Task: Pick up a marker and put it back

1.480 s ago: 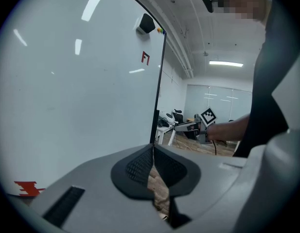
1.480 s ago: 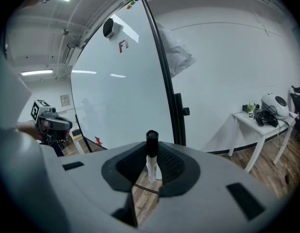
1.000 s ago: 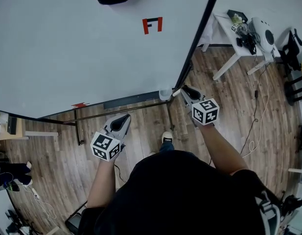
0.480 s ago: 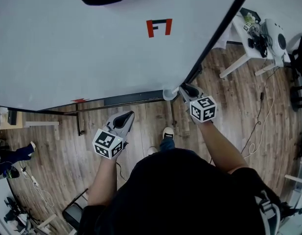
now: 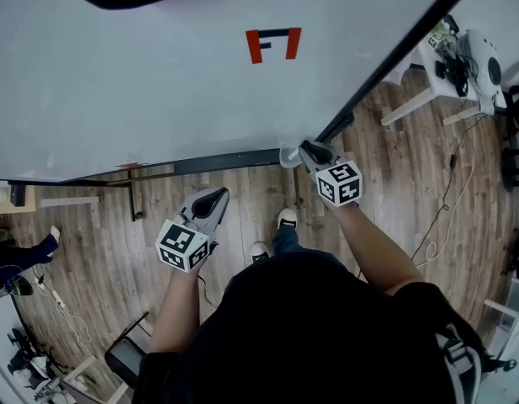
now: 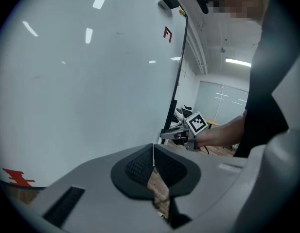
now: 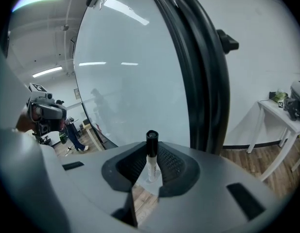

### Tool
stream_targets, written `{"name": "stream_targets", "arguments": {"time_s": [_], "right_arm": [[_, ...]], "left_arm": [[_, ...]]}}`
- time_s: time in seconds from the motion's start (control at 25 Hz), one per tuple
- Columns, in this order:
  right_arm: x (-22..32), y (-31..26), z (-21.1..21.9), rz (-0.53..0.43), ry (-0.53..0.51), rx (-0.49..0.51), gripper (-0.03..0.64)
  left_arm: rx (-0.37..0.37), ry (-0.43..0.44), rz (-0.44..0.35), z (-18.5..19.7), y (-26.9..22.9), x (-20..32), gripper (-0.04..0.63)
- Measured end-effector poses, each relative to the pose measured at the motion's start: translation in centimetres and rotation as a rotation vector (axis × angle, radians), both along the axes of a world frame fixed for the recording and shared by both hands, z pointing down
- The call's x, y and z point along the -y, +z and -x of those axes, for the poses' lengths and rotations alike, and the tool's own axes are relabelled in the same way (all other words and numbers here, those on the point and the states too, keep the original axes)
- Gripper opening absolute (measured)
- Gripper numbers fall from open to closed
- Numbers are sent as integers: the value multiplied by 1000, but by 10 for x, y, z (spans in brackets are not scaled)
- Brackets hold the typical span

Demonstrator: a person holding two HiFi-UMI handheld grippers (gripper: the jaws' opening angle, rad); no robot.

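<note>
Person standing at a whiteboard [image 5: 158, 82], seen from above, with a gripper in each hand. Right gripper [image 5: 303, 148] is at the board's lower right corner, its jaws partly drawn in and clamped on a marker [image 7: 150, 159]. The marker stands upright between the pads, black cap uppermost and white barrel below. Its lower end meets a small clear cup [image 5: 288, 156] at the board's bottom edge; whether it sits inside the cup cannot be told. Left gripper [image 5: 214, 197] is nearer the person and to the left, well apart from the cup, above the wooden floor [image 5: 242, 192]. Its jaws are closed against each other with nothing between them. Red mark [image 5: 273, 44] on the board above.
</note>
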State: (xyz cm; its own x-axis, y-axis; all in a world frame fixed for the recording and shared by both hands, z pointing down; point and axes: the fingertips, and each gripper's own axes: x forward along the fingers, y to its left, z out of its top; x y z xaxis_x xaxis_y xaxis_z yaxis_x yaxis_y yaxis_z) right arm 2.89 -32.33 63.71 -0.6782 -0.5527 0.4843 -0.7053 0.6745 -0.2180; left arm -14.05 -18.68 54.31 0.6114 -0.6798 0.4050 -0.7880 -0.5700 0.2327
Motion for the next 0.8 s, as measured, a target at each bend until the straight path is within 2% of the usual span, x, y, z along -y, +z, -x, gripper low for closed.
{"name": "stream_targets", "arguments": {"time_s": [0.8], "right_arm": [[-5,19,0,20,-4,-49,67]], "left_arm": [[-12,1,-6,-2,-3,-9,14]]}}
